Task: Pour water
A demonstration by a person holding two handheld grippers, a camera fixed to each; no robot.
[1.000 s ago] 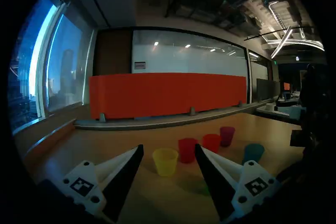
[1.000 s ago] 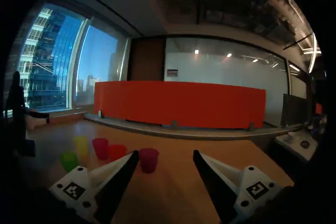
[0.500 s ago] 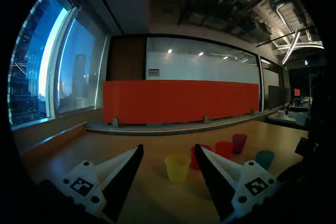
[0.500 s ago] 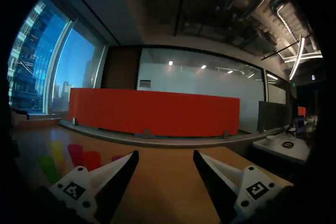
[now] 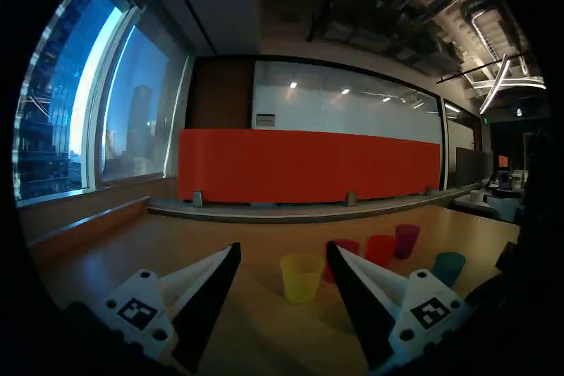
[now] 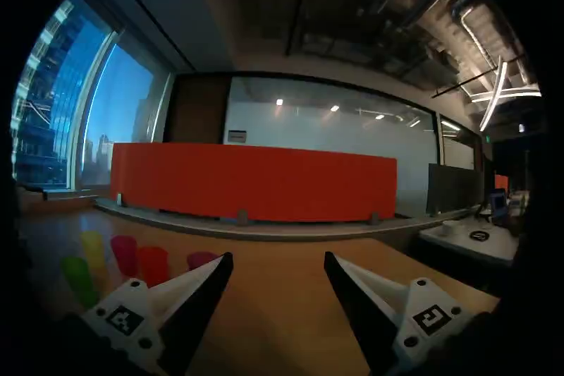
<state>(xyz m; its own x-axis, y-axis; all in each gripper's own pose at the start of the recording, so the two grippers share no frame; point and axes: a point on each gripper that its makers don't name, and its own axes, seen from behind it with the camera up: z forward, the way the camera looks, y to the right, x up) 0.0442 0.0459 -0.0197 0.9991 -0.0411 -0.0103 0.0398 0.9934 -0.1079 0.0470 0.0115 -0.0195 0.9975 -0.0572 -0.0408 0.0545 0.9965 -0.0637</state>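
Five cups stand on the desk [image 5: 211, 235] before the left gripper [image 5: 283, 245]: a yellow cup [image 5: 302, 276] seen between its parted fingers, then a red cup [image 5: 350, 244], orange cup [image 5: 381, 249], purple cup [image 5: 407, 240] and teal cup [image 5: 448, 267]. The right gripper [image 6: 278, 256] also has its fingers apart. What the cups contain cannot be told.

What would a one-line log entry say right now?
left hand-held gripper: open, empty | right hand-held gripper: open, empty | yellow cup: upright on table, ahead of left, ungrasped

An open-plan office in a high-rise. An orange divider panel [image 5: 310, 164] lines the wooden desk's [image 5: 176, 238] far edge. A glass-walled room [image 5: 345, 108], exposed ceiling ducts [image 5: 451, 2] and tower-view windows [image 5: 56, 115] surround it.
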